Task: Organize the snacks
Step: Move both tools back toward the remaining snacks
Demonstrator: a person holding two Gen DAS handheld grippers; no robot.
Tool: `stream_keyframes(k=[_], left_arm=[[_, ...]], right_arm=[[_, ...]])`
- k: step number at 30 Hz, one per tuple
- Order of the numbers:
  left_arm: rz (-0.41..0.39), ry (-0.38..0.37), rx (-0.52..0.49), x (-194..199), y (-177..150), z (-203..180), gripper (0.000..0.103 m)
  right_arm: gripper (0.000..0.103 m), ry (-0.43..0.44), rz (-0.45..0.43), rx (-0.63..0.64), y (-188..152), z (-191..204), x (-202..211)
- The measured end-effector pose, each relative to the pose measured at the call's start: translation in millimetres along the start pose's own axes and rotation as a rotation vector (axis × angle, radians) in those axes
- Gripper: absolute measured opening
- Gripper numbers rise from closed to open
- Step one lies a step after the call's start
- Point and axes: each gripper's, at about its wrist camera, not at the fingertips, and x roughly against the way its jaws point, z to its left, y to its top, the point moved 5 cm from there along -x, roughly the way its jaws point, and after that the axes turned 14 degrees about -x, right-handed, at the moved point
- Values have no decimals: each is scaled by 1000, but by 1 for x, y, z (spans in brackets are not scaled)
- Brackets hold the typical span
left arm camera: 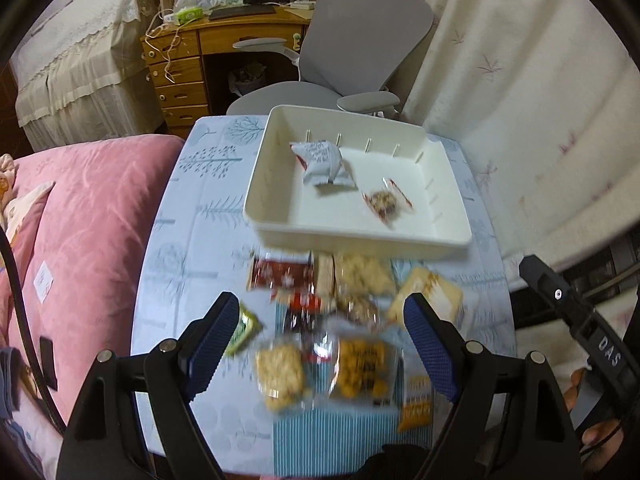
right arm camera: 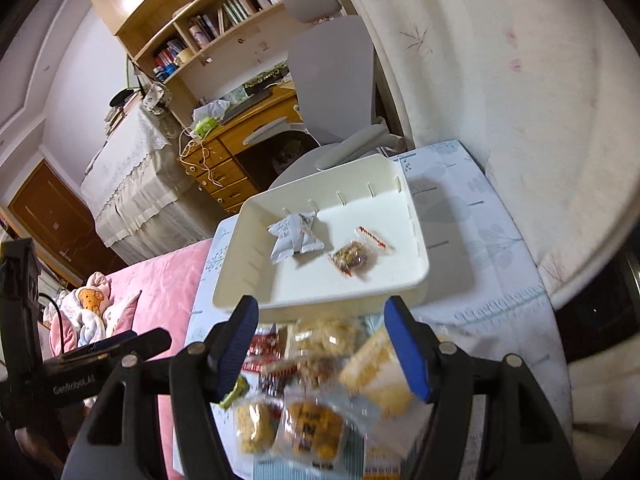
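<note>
A cream plastic bin [left arm camera: 276, 236] [right arm camera: 240, 304] sits on the far part of a small table. Inside it lie a white wrapped snack [left arm camera: 324, 162] [right arm camera: 294, 238] and a clear packet of nut mix [left arm camera: 386, 202] [right arm camera: 354, 258]. A blurred heap of snack packets [left arm camera: 340, 320] [right arm camera: 316, 376] lies on the near side of the bin. My left gripper [left arm camera: 320, 340] hangs open above the heap, nothing between its blue pads. My right gripper [right arm camera: 324, 344] is also open and empty over the heap, just short of the bin's near wall.
The table carries a pale blue tree-print cloth [left arm camera: 200, 216] [right arm camera: 472, 248]. A pink quilt [left arm camera: 92, 216] lies to its left, a cream curtain [left arm camera: 520, 100] to its right. A grey office chair [left arm camera: 352, 48] and a wooden desk [left arm camera: 188, 60] stand behind.
</note>
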Motion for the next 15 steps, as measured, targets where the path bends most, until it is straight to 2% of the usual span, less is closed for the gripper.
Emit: stream_keyframes(k=[8,15], left_arm=[[29,47,68,35,-80,-5,84],[99,97,92,51,-129,0,84]], right_arm=[[70,10,17,43,-51,-14,41],[70,-1,64,57,-89,-29,50]])
